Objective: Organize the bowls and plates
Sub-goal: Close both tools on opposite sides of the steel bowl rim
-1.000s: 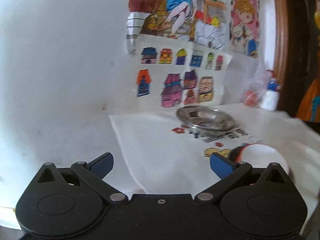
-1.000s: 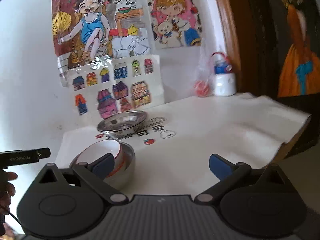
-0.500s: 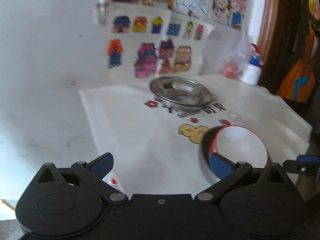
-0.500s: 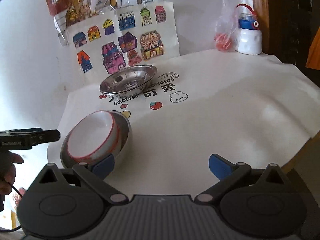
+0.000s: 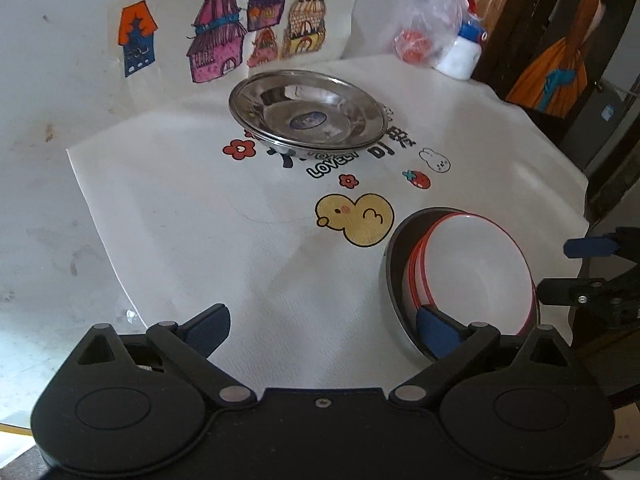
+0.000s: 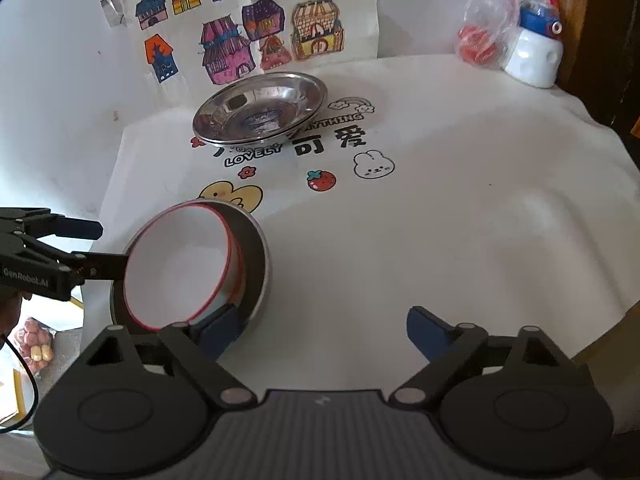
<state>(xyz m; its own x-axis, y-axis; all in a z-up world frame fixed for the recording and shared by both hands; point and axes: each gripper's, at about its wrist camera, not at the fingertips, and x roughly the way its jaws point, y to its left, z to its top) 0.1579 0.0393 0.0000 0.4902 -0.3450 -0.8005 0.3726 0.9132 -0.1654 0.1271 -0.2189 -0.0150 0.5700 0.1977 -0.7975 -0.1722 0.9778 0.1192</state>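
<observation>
We hold both grippers tilted down over the white printed tablecloth [image 5: 168, 216], one on each side of a nested stack of bowls. The left gripper [image 5: 322, 330] has its blue-padded jaws wide apart with nothing between them; its right pad sits in front of the near rim of the stack, and we cannot tell whether it touches. The right gripper [image 6: 316, 332] also stands apart, its jaws having just been closing a little, with only cloth between them; its left pad lies against the near edge of the stack in the picture, contact unclear.

The stack is a white bowl with a red rim [image 6: 176, 268] leaning tilted inside a larger steel bowl [image 6: 256, 256], near the front of the cloth, just beside a yellow duck print [image 5: 354, 220]. Farther back, near the wall, stacked shallow steel plates [image 5: 308, 114] rest on the printed lettering. Coloured house drawings [image 6: 240, 36] hang on the wall behind them. In the far right corner stand a white bottle with a blue cap [image 6: 534, 54] and a clear plastic bag with something red inside [image 6: 478, 46]
</observation>
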